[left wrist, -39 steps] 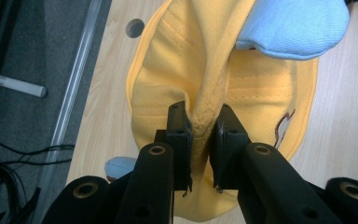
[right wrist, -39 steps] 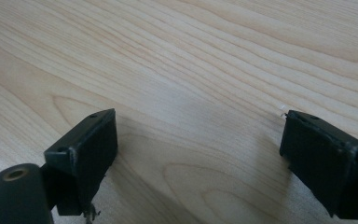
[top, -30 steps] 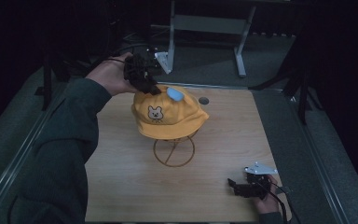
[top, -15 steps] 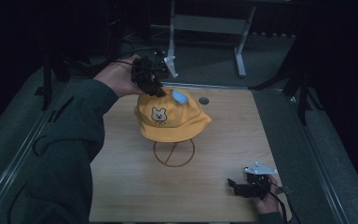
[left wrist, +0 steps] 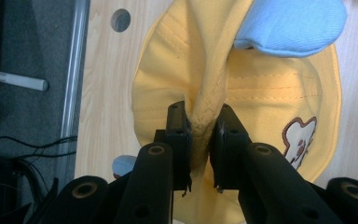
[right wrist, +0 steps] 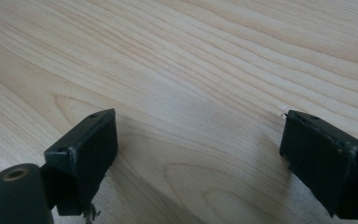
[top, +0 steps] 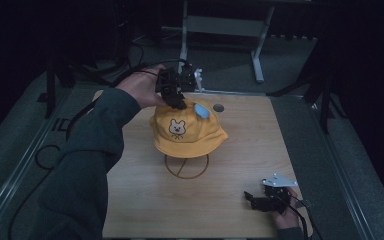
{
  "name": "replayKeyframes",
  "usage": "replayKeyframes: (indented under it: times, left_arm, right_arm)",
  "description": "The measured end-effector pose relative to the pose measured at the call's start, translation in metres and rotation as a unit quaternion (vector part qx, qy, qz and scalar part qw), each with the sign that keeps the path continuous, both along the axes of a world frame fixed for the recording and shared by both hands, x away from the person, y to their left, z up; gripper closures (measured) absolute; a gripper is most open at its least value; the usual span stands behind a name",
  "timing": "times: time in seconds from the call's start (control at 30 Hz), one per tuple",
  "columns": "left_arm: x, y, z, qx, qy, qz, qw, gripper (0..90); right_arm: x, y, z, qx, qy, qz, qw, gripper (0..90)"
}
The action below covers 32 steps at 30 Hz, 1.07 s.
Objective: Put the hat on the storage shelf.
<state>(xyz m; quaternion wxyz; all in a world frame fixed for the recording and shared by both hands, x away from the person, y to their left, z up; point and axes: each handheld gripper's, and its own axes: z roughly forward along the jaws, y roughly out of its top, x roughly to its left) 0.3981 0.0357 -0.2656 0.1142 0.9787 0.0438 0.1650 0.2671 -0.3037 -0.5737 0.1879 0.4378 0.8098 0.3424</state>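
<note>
The room is lying in darkness, with grey floor [top: 25, 150] surrounding the tabletop and a metal frame [top: 220, 25] standing at the far side. The light wood-grain tabletop [top: 240, 150] is occupying the centre, with a round hole [top: 218, 107] near its far edge. A yellow hat [top: 187, 131] with a bear face and blue ear is sitting on a wire stand [top: 186, 167] mid-table. The left gripper [left wrist: 200, 126] is pinching a fold of the hat's far crown. The right gripper [right wrist: 198, 140] is resting near the right front corner, jaws spread over bare wood.
</note>
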Motion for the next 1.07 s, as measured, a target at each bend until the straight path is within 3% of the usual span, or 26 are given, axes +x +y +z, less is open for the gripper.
replayKeyframes:
  times: [0.27, 0.47, 0.57, 0.73, 0.83, 1.07]
  left_arm:
    - [0.002, -0.012, -0.012, 0.014, -0.002, -0.006, 0.9999, 77.7]
    - [0.001, -0.013, -0.014, 0.002, 0.005, -0.010, 0.9999, 74.4]
    - [0.001, -0.012, -0.014, -0.013, 0.012, -0.006, 0.9998, 67.0]
    - [0.000, -0.005, -0.010, -0.046, 0.002, 0.000, 0.9989, 46.3]
    - [0.000, -0.003, -0.008, -0.055, -0.003, 0.003, 0.9985, 36.9]
    - [-0.001, 0.010, 0.000, -0.081, -0.023, 0.018, 0.9963, 23.4]
  right_arm:
    - [0.000, 0.000, 0.000, 0.000, 0.001, 0.001, 1.0000, 11.0]
    - [0.000, 0.000, 0.000, 0.000, 0.000, 0.001, 1.0000, 11.0]
    - [0.000, 0.000, 0.000, 0.000, 0.000, 0.001, 1.0000, 11.0]
    - [0.000, 0.000, 0.000, 0.000, 0.000, 0.001, 1.0000, 11.0]
    - [0.000, 0.000, 0.000, 0.000, 0.000, 0.001, 1.0000, 11.0]
    - [0.000, 0.000, 0.000, 0.000, 0.000, 0.001, 1.0000, 11.0]
